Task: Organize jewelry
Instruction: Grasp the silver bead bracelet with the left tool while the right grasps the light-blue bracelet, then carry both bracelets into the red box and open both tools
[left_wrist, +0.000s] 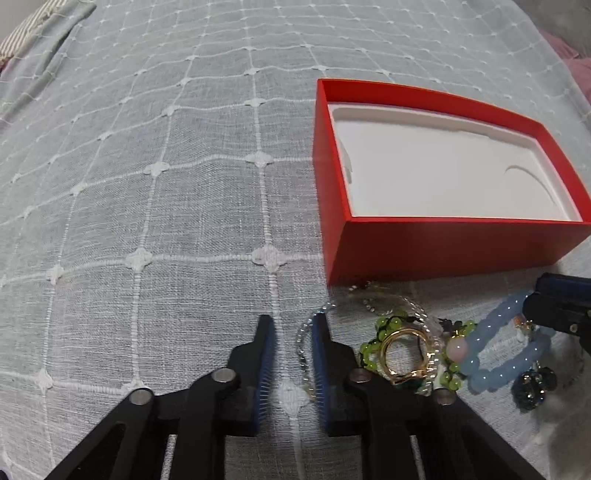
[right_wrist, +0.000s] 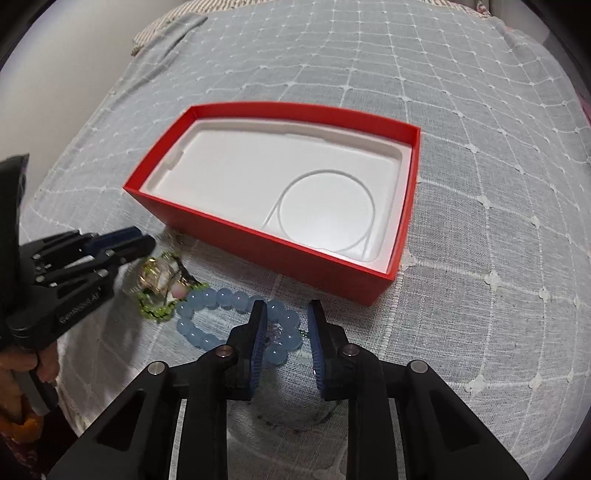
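A red box (right_wrist: 258, 254) stood open on a pale blue cloth (left_wrist: 147, 184) stitched with a white grid, and the white tray (right_wrist: 258, 166) inside it held nothing but a moulded circle in its floor. The jewelry lay in a small heap on the cloth just in front of the box's near wall, none of it inside. In the left wrist view the left gripper (left_wrist: 291, 325) pointed down at the cloth at the left edge of the heap, its jaws a narrow gap apart with only bare cloth between them. A bracelet of clear beads (left_wrist: 301, 343) curved around its right finger, though whether it touched the pad could not be told. Just to the right of that lay a green bead bracelet (left_wrist: 373, 345) tangled with a gold ring (left_wrist: 402, 354), then a pink bead (left_wrist: 458, 349) and a blue bead bracelet (left_wrist: 491, 332), with a dark sparkly ball (left_wrist: 533, 386) beside it. In the right wrist view the right gripper (right_wrist: 286, 310) hung over the right side of the blue bracelet, its jaws partly apart, with several beads sitting between them. The pads were not seen pressing on the beads. At the left edge of that view a hand (right_wrist: 37, 363) gripped the left gripper's handle. A striped fabric (left_wrist: 22, 37) showed at the cloth's far corner.
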